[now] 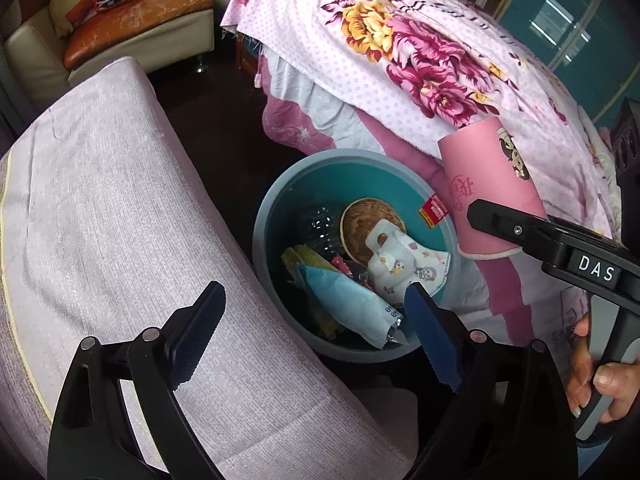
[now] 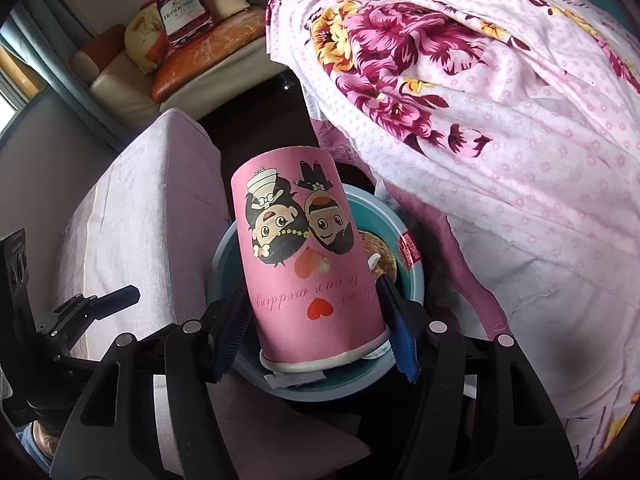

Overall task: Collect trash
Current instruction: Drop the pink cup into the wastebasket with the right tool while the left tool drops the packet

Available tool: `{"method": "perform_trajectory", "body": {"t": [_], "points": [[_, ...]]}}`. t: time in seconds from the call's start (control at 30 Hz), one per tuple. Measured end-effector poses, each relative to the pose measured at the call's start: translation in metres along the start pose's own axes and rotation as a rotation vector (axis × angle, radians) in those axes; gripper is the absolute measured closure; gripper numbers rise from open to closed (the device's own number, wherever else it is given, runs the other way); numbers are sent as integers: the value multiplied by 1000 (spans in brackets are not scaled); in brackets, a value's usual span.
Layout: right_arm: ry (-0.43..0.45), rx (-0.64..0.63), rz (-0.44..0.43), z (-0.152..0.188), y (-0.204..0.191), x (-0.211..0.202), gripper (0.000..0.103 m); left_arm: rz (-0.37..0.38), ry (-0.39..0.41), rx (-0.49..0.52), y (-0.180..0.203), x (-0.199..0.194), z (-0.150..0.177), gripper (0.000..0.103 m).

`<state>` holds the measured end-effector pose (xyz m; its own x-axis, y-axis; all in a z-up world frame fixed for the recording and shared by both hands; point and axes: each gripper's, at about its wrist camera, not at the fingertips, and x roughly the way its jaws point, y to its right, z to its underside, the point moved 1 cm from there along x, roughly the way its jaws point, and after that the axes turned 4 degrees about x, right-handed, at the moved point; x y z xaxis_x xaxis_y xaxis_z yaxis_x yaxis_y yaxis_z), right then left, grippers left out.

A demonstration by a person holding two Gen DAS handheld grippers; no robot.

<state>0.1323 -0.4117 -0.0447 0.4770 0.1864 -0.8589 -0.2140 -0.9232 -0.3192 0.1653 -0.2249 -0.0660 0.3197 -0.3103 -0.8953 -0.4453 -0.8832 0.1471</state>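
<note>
A pink cup (upside down, wedding cartoon on its side) is held between the pads of the right gripper above the bin. The left gripper is spread wide, nothing gripped, over the bin's near rim.

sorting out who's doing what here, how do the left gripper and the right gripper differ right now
The left gripper stands open and empty; the right gripper is shut on the upside-down pink paper cup with a cartoon wedding couple. The left's fingers frame the round blue-grey trash bin; the right's hold the cup above it. Both have black frames with blue pads and point down.
</note>
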Motion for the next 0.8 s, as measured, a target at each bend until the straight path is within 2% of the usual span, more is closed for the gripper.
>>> {"method": "perform_trajectory", "body": {"t": [0.33,0.8], "points": [[-14,-42,6,1,-20,6,42,-40,19,-43,-21,-13,14,11],[-26,-80,18,2,-44,10,35,-43,28,-97,-43,-19,24,11]]}}
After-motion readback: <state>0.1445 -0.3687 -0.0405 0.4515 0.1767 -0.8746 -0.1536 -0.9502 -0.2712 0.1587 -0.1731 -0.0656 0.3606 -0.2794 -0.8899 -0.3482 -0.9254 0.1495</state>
